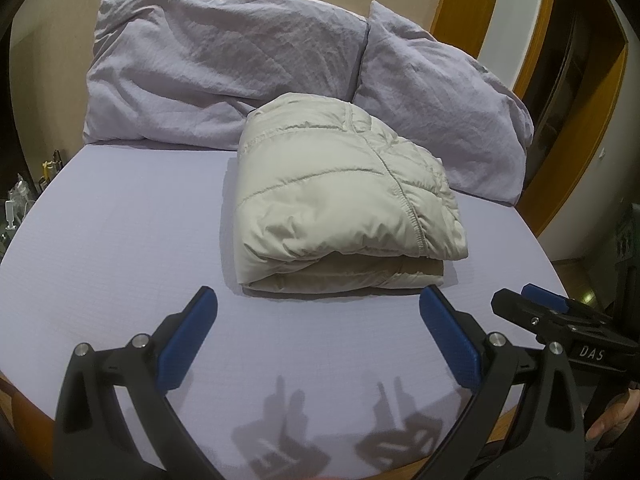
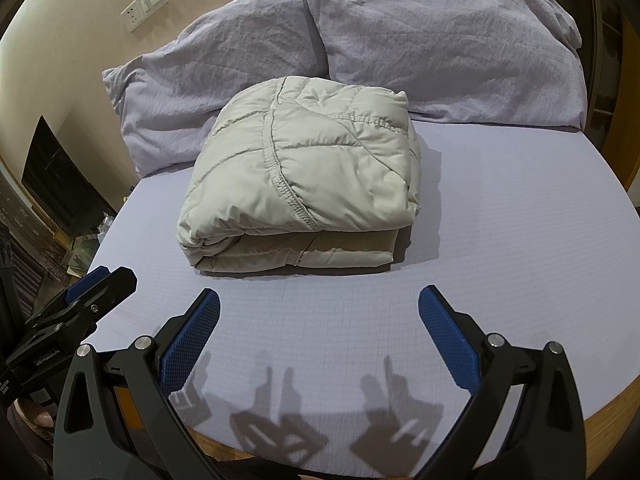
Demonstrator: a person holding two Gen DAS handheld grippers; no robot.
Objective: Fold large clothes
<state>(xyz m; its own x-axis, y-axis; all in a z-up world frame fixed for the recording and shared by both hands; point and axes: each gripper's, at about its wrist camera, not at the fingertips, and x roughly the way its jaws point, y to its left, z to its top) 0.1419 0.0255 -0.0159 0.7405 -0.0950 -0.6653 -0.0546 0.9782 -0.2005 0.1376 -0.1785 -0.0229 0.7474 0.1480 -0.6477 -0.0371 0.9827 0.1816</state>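
Observation:
A beige quilted puffer jacket [image 1: 340,200] lies folded into a compact bundle on the lilac bed sheet [image 1: 120,240]; it also shows in the right wrist view [image 2: 304,184]. My left gripper [image 1: 318,300] is open and empty, held above the sheet just in front of the bundle. My right gripper [image 2: 319,300] is open and empty too, in front of the bundle's near edge. The right gripper shows at the right of the left wrist view [image 1: 532,304]. The left gripper shows at the left of the right wrist view [image 2: 104,284].
Two lilac pillows [image 1: 224,64] [image 1: 448,104] lean against the wall behind the jacket. The bed's wooden edge [image 2: 612,412] runs along the near side. A wooden door frame [image 1: 464,4] stands at the back right. A wall socket [image 2: 146,4] and dark furniture [image 2: 60,176] are at the left.

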